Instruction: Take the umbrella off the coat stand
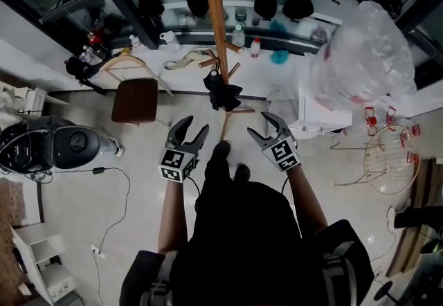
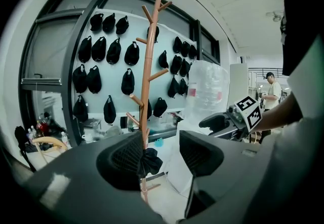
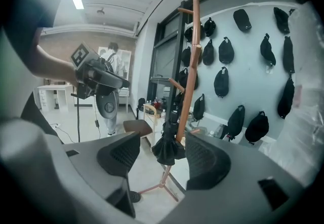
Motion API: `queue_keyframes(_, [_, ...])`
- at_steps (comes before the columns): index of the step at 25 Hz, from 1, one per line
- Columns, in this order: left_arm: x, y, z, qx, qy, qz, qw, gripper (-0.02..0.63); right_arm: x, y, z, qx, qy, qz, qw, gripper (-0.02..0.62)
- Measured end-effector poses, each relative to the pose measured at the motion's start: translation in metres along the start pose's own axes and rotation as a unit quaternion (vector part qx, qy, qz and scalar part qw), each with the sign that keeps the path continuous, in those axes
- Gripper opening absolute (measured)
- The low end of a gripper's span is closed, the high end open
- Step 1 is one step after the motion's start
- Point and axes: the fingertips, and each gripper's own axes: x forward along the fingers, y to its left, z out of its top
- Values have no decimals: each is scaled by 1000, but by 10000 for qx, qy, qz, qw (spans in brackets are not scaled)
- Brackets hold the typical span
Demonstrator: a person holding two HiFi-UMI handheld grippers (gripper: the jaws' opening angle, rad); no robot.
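Observation:
A tall wooden coat stand (image 1: pixel 215 21) rises in front of me. A folded black umbrella (image 1: pixel 222 93) hangs low on it from a peg. My left gripper (image 1: pixel 190 133) and right gripper (image 1: pixel 266 127) are held side by side short of the stand, both open and empty. In the left gripper view the umbrella (image 2: pixel 150 161) shows beyond the left gripper (image 2: pixel 161 154), by its left jaw, with the coat stand (image 2: pixel 149 66) above. In the right gripper view the umbrella (image 3: pixel 169 148) hangs beyond the right gripper (image 3: pixel 162 154), against the coat stand (image 3: pixel 191 66).
A brown chair (image 1: pixel 136 100) stands left of the stand's base. A big clear plastic bag (image 1: pixel 361 55) sits on a white unit at the right, with a wire rack (image 1: pixel 392 159) beside it. Black bags (image 2: pixel 101 50) hang on the wall behind. A person (image 2: pixel 273 88) stands far off.

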Motion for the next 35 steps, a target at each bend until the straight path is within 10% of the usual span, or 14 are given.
queue_keyframes(35, [105,75,-42,-324,237,-886,9953,236,53,-49,15,-67,581,-595,9965,282])
